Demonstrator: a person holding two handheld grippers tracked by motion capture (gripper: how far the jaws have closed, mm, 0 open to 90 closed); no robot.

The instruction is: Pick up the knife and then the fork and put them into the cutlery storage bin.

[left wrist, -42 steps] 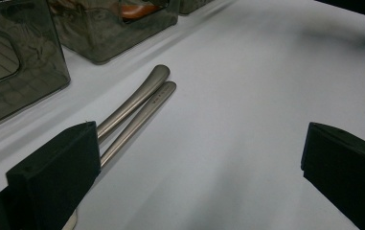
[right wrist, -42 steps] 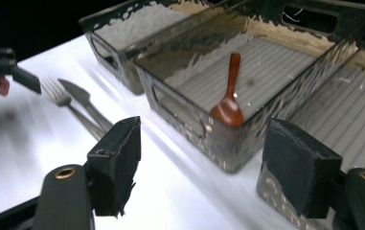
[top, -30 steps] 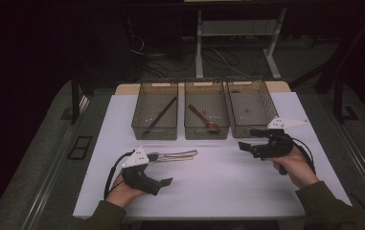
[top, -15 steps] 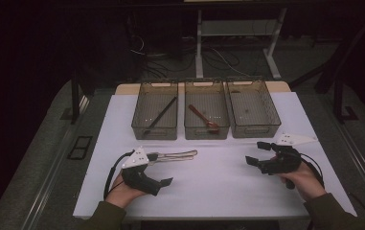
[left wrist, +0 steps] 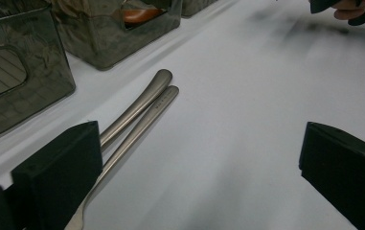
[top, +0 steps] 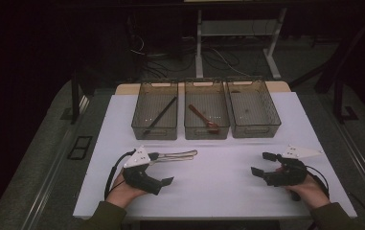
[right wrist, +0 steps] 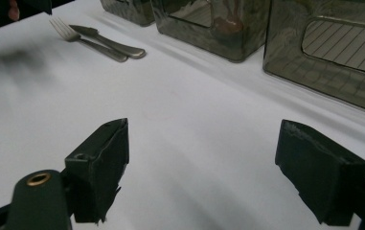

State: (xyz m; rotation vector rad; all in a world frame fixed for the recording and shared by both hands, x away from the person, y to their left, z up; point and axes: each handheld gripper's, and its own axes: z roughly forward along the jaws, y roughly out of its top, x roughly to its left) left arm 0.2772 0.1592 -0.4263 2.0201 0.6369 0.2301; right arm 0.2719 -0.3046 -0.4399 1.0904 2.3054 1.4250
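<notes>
A metal fork and knife (top: 176, 155) lie side by side on the white table cover (top: 213, 182), in front of the left bin. My left gripper (top: 161, 168) rests at the near left, just beside them, open and holding nothing. In the left gripper view the two handles (left wrist: 142, 108) run past the left jaw, outside the empty gap of the left gripper (left wrist: 199, 158). My right gripper (top: 262, 164) sits at the near right, open over bare cover. The right gripper view shows the fork (right wrist: 82, 38) and knife (right wrist: 110, 43) far off beyond the right gripper (right wrist: 204, 153).
Three smoky see-through bins stand in a row at the back. The left bin (top: 153, 132) holds a black stick (top: 160, 116), the middle bin (top: 206, 132) a reddish-brown spoon (top: 203, 117). The right bin (top: 256, 131) shows only a small dark speck. Dark floor surrounds the table.
My right gripper has come back from in front of the right bin toward the near right and sunk close to the table. The left gripper and the cutlery have stayed put.
</notes>
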